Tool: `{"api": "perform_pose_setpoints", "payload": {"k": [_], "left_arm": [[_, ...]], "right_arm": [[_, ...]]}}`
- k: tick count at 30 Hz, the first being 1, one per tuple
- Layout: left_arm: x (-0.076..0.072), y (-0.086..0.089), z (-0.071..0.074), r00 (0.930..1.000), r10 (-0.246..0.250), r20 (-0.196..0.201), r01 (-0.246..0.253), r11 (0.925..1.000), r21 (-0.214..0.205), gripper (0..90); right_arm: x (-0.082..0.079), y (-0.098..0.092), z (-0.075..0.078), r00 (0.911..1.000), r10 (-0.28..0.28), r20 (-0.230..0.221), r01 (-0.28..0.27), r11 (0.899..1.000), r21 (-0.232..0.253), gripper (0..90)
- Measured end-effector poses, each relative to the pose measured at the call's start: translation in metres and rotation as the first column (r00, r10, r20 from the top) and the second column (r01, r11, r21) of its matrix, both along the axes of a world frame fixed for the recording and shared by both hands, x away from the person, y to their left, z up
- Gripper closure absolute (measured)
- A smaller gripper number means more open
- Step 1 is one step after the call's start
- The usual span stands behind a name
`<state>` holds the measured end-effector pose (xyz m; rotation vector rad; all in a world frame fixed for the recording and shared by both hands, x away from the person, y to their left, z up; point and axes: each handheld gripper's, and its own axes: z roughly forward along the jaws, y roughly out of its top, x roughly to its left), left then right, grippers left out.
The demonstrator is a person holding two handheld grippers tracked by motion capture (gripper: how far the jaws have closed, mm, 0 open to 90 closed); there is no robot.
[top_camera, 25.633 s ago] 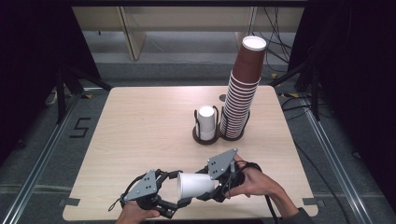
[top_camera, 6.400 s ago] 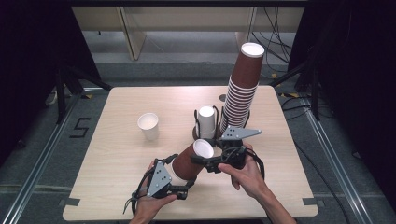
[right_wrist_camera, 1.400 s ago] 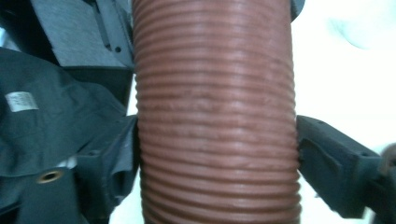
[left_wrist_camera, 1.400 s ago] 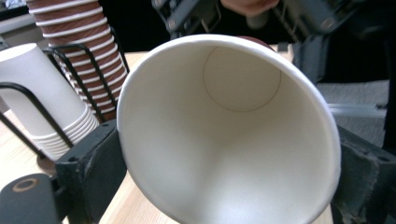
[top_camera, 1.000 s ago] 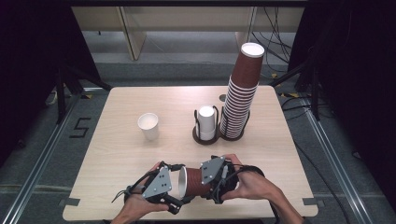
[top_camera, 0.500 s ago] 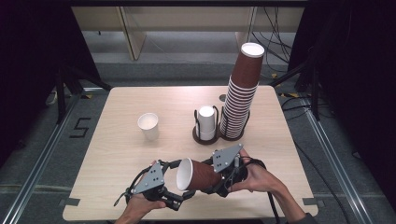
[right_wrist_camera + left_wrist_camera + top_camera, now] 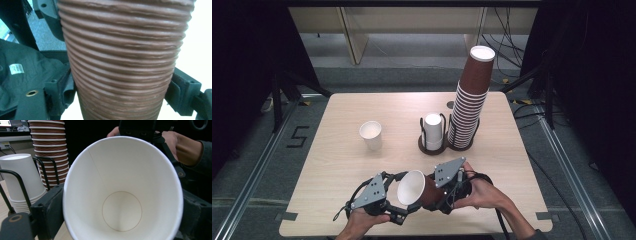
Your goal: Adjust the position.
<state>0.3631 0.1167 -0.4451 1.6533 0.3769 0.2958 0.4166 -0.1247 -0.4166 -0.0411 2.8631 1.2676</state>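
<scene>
Cup point(image 7: 418, 189) now tilted mouth-left | left gripper point(image 7: 398, 209) jaws closing beside rim | right gripper point(image 7: 443, 200) clamps cup

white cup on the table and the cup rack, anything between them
No, in the high view the table is bare wood between the white cup and the rack.

Brown ribbed paper cup point(image 7: 418, 189), white inside, lying sideways above the table's near edge, mouth facing left
</scene>
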Motion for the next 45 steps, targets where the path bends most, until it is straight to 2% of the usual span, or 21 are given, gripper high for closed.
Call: {"api": "perform_pose_setpoints", "payload": {"k": [2, 6, 8, 9, 11, 12, 13, 15, 19, 25, 30, 33, 35, 39, 40, 41, 42, 45], "left_arm": [[0.000, 0.001, 0.001, 0.9999, 0.014, -0.001, -0.014, 0.9999, -0.001, 10.8], [0.001, 0.004, 0.003, 0.9996, 0.026, -0.010, -0.026, 0.9997, -0.005, 10.8], [0.001, 0.003, 0.003, 0.9996, 0.025, -0.016, -0.025, 0.9997, -0.007, 10.7], [0.001, 0.002, 0.003, 0.9995, 0.026, -0.017, -0.026, 0.9996, -0.007, 10.5], [0.001, 0.001, 0.003, 0.9995, 0.025, -0.022, -0.025, 0.9997, -0.004, 9.2], [0.002, 0.001, 0.002, 0.9993, 0.024, -0.030, -0.025, 0.9995, -0.021, 8.1], [0.002, 0.001, 0.001, 0.9988, 0.028, -0.041, -0.029, 0.9992, -0.029, 6.8], [0.002, -0.001, 0.000, 0.9976, 0.035, -0.060, -0.039, 0.9978, -0.054, 5.7], [0.002, -0.003, -0.002, 0.9973, 0.038, -0.062, -0.042, 0.9971, -0.064, 5.4], [0.001, -0.002, -0.001, 0.9983, 0.024, -0.054, -0.028, 0.9975, -0.065, 9.8], [0.001, 0.000, 0.000, 0.9982, 0.043, -0.042, -0.046, 0.9971, -0.061, 13.0], [0.003, 0.003, 0.001, 0.9963, 0.074, -0.043, -0.076, 0.9963, -0.041, 13.4], [0.004, 0.006, 0.001, 0.9938, 0.098, -0.053, -0.100, 0.9939, -0.046, 13.5], [0.007, 0.011, 0.001, 0.9870, 0.148, -0.063, -0.148, 0.9890, 0.005, 13.6], [0.008, 0.010, 0.000, 0.9872, 0.149, -0.056, -0.150, 0.9887, -0.006, 13.6], [0.008, 0.011, 0.000, 0.9858, 0.159, -0.054, -0.159, 0.9873, 0.003, 13.6], [0.008, 0.012, 0.001, 0.9824, 0.178, -0.055, -0.177, 0.9836, 0.035, 13.6], [0.008, 0.014, 0.001, 0.9738, 0.225, -0.035, -0.222, 0.9721, 0.076, 13.6]], "right_arm": [[0.000, -0.001, 0.000, 0.9995, -0.030, -0.011, 0.030, 1.000, -0.007, 16.5], [-0.001, -0.003, 0.002, 0.9989, -0.047, 0.008, 0.047, 0.999, -0.013, 15.8], [-0.002, -0.002, 0.001, 0.9980, -0.047, 0.043, 0.048, 0.998, -0.027, 17.9], [-0.002, -0.001, 0.001, 0.9975, -0.052, 0.048, 0.054, 0.998, -0.030, 22.0], [-0.003, 0.001, 0.000, 0.9983, -0.046, 0.036, 0.048, 0.998, -0.038, 22.4], [-0.003, 0.002, -0.001, 0.9975, -0.040, 0.059, 0.043, 0.998, -0.042, 22.7], [-0.004, 0.002, -0.002, 0.9989, -0.033, 0.034, 0.034, 0.999, -0.028, 22.8], [-0.002, 0.001, -0.003, 0.9995, -0.027, 0.017, 0.027, 1.000, -0.011, 23.0], [-0.001, 0.001, -0.006, 0.9995, -0.017, -0.027, 0.019, 0.998, 0.062, 23.2], [-0.001, 0.004, -0.007, 0.9984, -0.014, -0.055, 0.018, 0.997, 0.072, 22.4], [0.002, 0.004, -0.011, 0.9954, -0.051, -0.081, 0.057, 0.995, 0.077, 17.4], [0.005, -0.001, -0.012, 0.9934, -0.077, -0.086, 0.083, 0.994, 0.068, 16.1], [0.006, -0.007, -0.012, 0.9910, -0.103, -0.085, 0.110, 0.991, 0.073, 15.9], [0.009, -0.021, -0.011, 0.9851, -0.157, -0.072, 0.161, 0.985, 0.059, 16.4], [0.010, -0.025, -0.012, 0.9822, -0.174, -0.070, 0.179, 0.982, 0.066, 17.1], [0.010, -0.027, -0.012, 0.9809, -0.179, -0.076, 0.184, 0.981, 0.063, 18.2], [0.010, -0.030, -0.011, 0.9806, -0.183, -0.071, 0.187, 0.980, 0.060, 19.0], [0.013, -0.036, -0.011, 0.9745, -0.217, -0.055, 0.221, 0.973, 0.063, 19.2]]}}
